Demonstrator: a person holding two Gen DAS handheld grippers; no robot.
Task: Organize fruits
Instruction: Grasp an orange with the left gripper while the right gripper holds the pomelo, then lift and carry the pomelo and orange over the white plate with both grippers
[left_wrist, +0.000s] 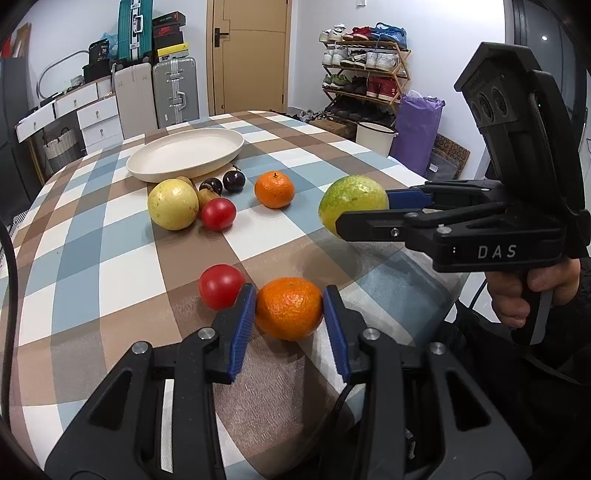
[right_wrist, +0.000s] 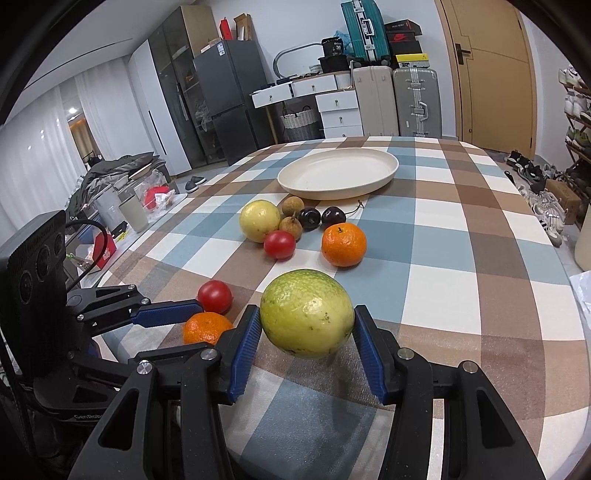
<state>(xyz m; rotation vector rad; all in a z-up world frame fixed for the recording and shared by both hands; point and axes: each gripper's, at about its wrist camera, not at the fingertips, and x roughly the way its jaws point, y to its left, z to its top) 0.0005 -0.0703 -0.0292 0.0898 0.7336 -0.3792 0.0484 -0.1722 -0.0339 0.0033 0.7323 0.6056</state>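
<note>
My left gripper (left_wrist: 289, 308) is shut on an orange mandarin (left_wrist: 289, 308) at the table's near edge; a red tomato (left_wrist: 221, 286) lies just left of it. My right gripper (right_wrist: 306, 325) is shut on a green guava (right_wrist: 307, 318) and holds it a little above the cloth; it also shows in the left wrist view (left_wrist: 352, 207). A cream oval plate (right_wrist: 338, 172) stands further back. In front of it lie a yellow guava (right_wrist: 259, 220), a second tomato (right_wrist: 279, 244), a second mandarin (right_wrist: 343, 244), two dark cherries (right_wrist: 321, 217) and two brown longans (right_wrist: 291, 216).
The table has a checked cloth (right_wrist: 461, 236) of blue, brown and white. Beyond it are suitcases (right_wrist: 395, 99), white drawers (right_wrist: 332, 99), a fridge (right_wrist: 229, 96), a wooden door (right_wrist: 487, 70) and a shoe rack (left_wrist: 364, 74). Clutter lies on the floor left of the table (right_wrist: 122, 192).
</note>
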